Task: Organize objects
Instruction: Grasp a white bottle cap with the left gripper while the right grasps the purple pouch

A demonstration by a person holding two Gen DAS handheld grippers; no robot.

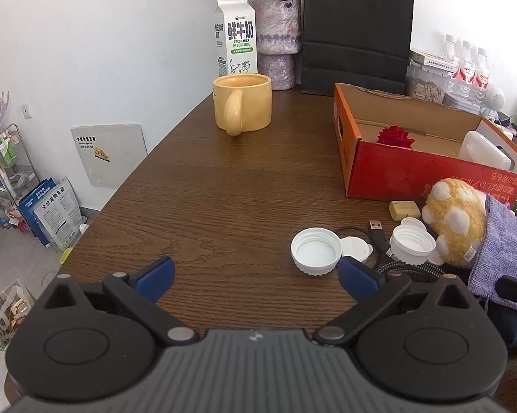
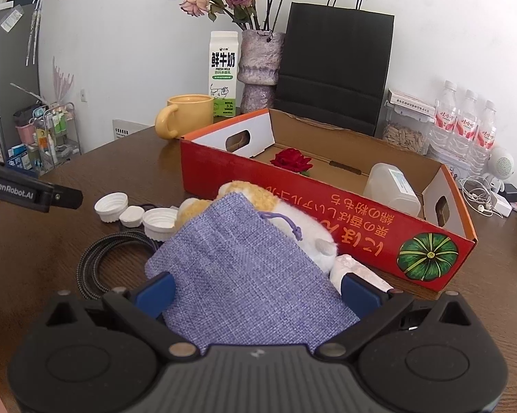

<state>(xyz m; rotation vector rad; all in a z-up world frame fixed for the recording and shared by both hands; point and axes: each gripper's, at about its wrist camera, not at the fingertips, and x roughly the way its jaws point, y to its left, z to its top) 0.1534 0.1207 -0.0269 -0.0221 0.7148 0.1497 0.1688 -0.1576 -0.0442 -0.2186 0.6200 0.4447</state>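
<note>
A red cardboard box (image 2: pixel 327 206) (image 1: pixel 396 168) stands open on the brown table, holding a red fabric rose (image 2: pixel 292 160) (image 1: pixel 395 136) and a clear plastic container (image 2: pixel 392 186). In front of it lie a purple cloth pouch (image 2: pixel 237 265) (image 1: pixel 506 251), a yellow-and-white plush paw (image 1: pixel 454 220) (image 2: pixel 244 189), white caps (image 1: pixel 316 250) (image 2: pixel 111 206), a black USB cable (image 2: pixel 93 261) and a small yellow block (image 1: pixel 404 210). My right gripper (image 2: pixel 256 294) is open, its blue fingers either side of the pouch's near end. My left gripper (image 1: pixel 255 277) is open over bare table, left of the caps.
A yellow mug (image 1: pixel 243 105), milk carton (image 1: pixel 236 36), vase of dried roses (image 2: pixel 260 65) and black paper bag (image 1: pixel 356 31) line the back. Water bottles (image 2: pixel 464 120) and earphones (image 2: pixel 482 196) sit at the right. The table's left edge drops to a floor with shelves.
</note>
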